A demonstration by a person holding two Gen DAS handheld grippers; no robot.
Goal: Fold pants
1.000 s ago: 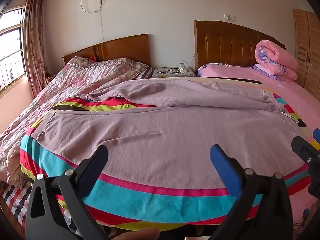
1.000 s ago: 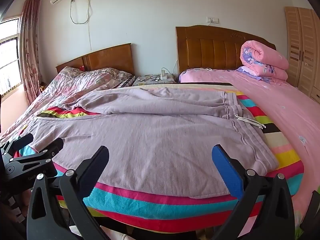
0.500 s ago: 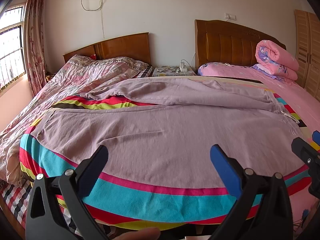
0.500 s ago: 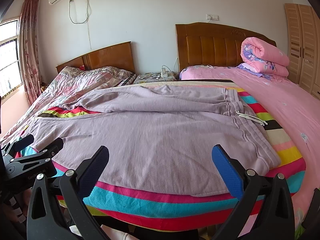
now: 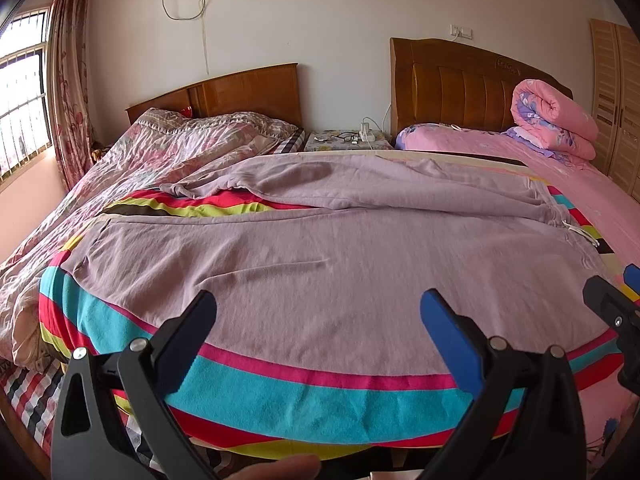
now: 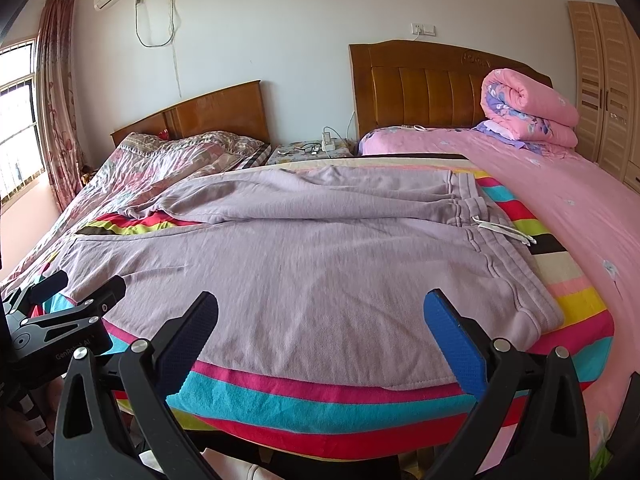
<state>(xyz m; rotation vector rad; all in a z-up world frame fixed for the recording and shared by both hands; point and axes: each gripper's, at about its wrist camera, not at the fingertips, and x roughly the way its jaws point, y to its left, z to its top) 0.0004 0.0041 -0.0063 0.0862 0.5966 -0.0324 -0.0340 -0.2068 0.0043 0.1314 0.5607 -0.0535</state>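
Observation:
Lilac sweatpants [image 5: 320,256] [image 6: 320,248] lie spread on a striped blanket, both legs pointing left, the waistband with white drawstrings [image 6: 504,232] at the right. The far leg is rumpled. My left gripper [image 5: 318,312] hovers open over the near leg's middle, nothing between its fingers. My right gripper [image 6: 320,312] stands open above the seat and near edge, close to the waistband corner [image 6: 536,316], also empty. Each gripper shows at the edge of the other's view.
The striped blanket [image 5: 304,396] covers the foot of two beds pushed together. A rolled pink quilt [image 6: 528,108] sits at the right headboard, a nightstand [image 5: 348,138] with cables between the beds, a wardrobe [image 6: 604,84] far right. A fingertip [image 5: 276,468] shows at the bottom.
Both views have shifted only slightly over the pants; the right gripper has edged a little lower and closer. Both grippers stay open and the pants have not moved.

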